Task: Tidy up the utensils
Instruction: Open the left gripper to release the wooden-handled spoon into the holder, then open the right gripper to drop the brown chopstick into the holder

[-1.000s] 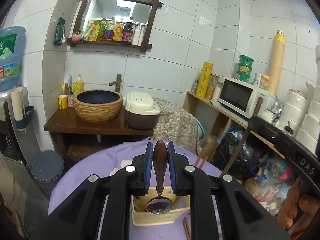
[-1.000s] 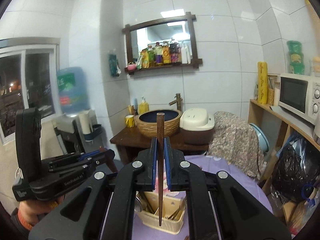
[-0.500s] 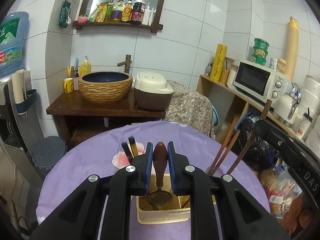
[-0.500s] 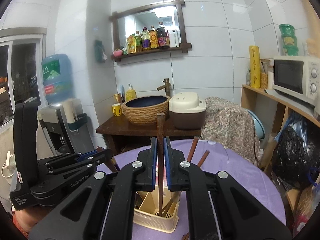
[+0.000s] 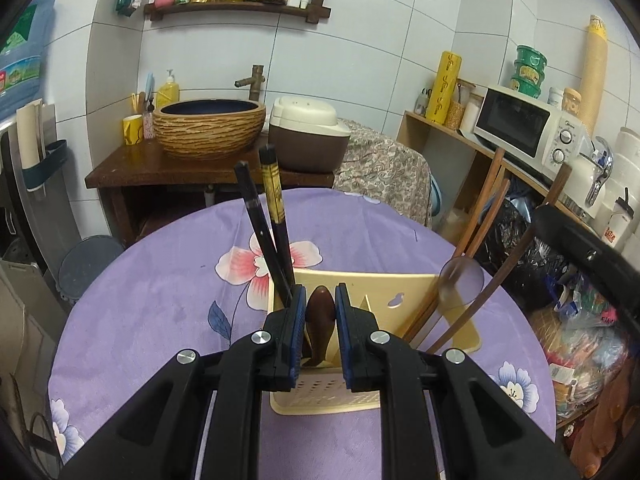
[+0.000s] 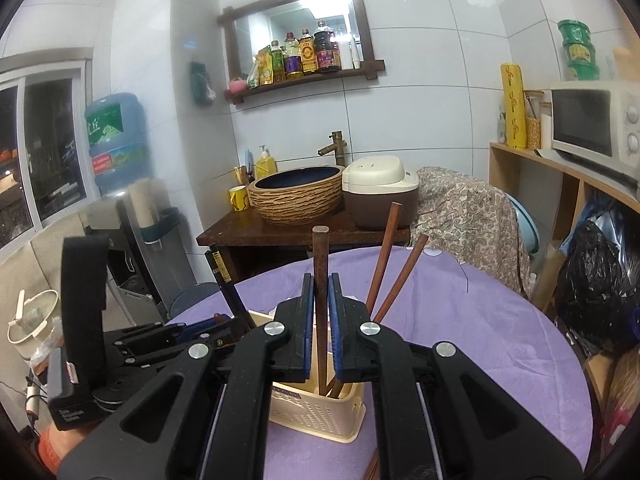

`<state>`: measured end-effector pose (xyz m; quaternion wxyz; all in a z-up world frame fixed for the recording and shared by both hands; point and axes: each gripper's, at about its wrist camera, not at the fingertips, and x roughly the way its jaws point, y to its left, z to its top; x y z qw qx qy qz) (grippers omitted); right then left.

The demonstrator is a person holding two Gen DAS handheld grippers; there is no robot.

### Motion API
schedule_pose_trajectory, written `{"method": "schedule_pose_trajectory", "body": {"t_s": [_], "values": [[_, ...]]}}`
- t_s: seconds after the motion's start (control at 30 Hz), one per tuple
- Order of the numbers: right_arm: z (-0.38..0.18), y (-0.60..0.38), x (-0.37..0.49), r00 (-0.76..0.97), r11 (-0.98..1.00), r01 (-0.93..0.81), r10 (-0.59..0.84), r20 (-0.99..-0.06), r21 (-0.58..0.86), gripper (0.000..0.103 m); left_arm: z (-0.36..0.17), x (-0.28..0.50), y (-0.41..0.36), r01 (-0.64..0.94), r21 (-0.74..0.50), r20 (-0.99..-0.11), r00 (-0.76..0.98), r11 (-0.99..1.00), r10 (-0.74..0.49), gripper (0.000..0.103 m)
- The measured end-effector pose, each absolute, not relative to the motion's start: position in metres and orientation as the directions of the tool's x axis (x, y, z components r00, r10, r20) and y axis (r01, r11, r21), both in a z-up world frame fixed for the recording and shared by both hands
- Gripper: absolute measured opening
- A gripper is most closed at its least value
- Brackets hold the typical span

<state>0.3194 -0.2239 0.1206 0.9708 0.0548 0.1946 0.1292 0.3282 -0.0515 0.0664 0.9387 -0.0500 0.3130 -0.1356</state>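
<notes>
Round table (image 5: pixel 160 300) under a purple floral cloth, bearing one cream perforated utensil caddy (image 5: pixel 320 400) near its six-o'clock edge, seen from the left wrist. Caddy contents: two black chopsticks (image 5: pixel 264 232) leaning toward eleven o'clock; two reddish-brown chopsticks (image 6: pixel 384 264) leaning toward one o'clock; a blurred round metal spoon bowl (image 5: pixel 460 276) at the caddy's two-o'clock corner; which divided compartment each occupies cannot be told. Left gripper (image 5: pixel 320 320): jaws pinched on the brown handle of a wooden-handled spoon (image 5: pixel 320 316), which hangs down into the caddy's near section. Right gripper (image 6: pixel 320 320): jaws pressed tight on a brown chopstick (image 6: pixel 320 280), held upright, its lower end inside the caddy's right-hand section beside the reddish pair. Hazards, as judged: the caddy looks light, so a sideways drag by either held piece could tip or slide it; the two grippers work close together and could knock; releasing before a tip seats on the floor could let it topple out against the leaning sticks.
</notes>
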Motion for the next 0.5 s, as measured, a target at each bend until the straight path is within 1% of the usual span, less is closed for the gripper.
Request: {"method": "schedule_pose_trajectory", "body": {"t_s": [0.17,0.27,0.37,0.4,0.43,0.5], "values": [[0.12,-0.225,0.319,0.895,0.96,-0.234,0.274,-0.352,0.153,0.008,0.063,0.329,-0.051,0.23,-0.183,-0.578,0.761,0.956,-0.294,0.016],[0.118,-0.226,0.318,0.896,0.962,-0.227,0.267,-0.354,0.153,0.009,0.064,0.326,-0.049,0.222,-0.186,-0.564,0.774,0.957,-0.289,0.016],[0.115,-0.226,0.316,0.896,0.962,-0.231,0.268,-0.354,0.145,0.012,0.066,0.322,-0.047,0.225,-0.192,-0.557,0.776,0.955,-0.295,0.019],[0.115,-0.227,0.315,0.898,0.962,-0.232,0.269,-0.35,0.145,0.023,0.068,0.32,-0.045,0.226,-0.192,-0.552,0.78,0.955,-0.295,0.022],[0.114,-0.228,0.312,0.901,0.961,-0.233,0.271,-0.339,0.147,0.041,0.068,0.318,-0.045,0.227,-0.191,-0.547,0.783,0.955,-0.295,0.026],[0.115,-0.229,0.305,0.914,0.962,-0.228,0.265,-0.307,0.151,0.057,0.071,0.312,-0.043,0.229,-0.192,-0.534,0.792,0.954,-0.297,0.032]]}}
